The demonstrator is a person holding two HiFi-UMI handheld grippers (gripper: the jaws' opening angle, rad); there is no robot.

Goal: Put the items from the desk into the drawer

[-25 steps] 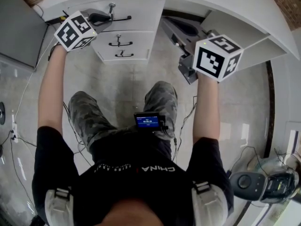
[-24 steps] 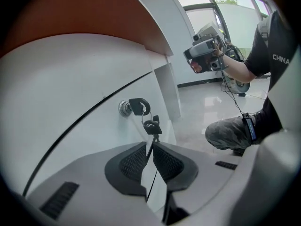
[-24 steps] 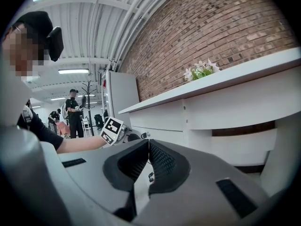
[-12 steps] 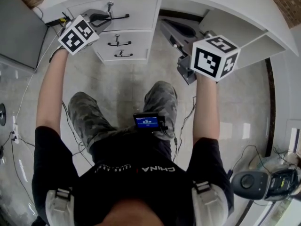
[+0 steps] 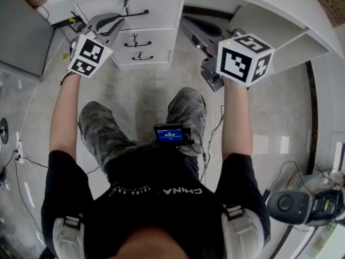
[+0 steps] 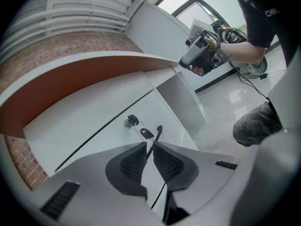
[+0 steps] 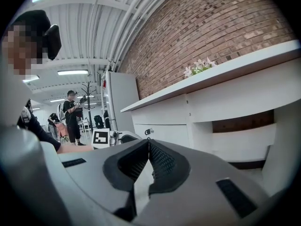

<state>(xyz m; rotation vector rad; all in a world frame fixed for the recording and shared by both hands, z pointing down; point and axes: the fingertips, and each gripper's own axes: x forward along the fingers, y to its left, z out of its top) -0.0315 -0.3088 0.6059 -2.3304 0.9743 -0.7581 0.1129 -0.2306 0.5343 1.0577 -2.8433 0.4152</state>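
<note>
Head view, looking down past my lap: I sit facing a white desk (image 5: pixel 269 7) with a stack of three drawers at its left. My left claw (image 5: pixel 114 21) is raised in front of the top drawer (image 5: pixel 156 3), which is closed, near its dark handle (image 5: pixel 137 12). My right claw (image 5: pixel 195 30) is held up further right, before the gap under the desk, well apart from the drawers.

Left gripper view: my left claw's jaws stand a narrow slit apart, pinching nothing. Beyond the slit show the handle and a key (image 6: pixel 131 121) in the top drawer's lock.

Right gripper view: my right claw's jaws are pressed together at the tips, empty. Beyond them the desk runs along a brick wall (image 7: pixel 211 27), with pale flowers (image 7: pixel 197 67) on its top
</note>
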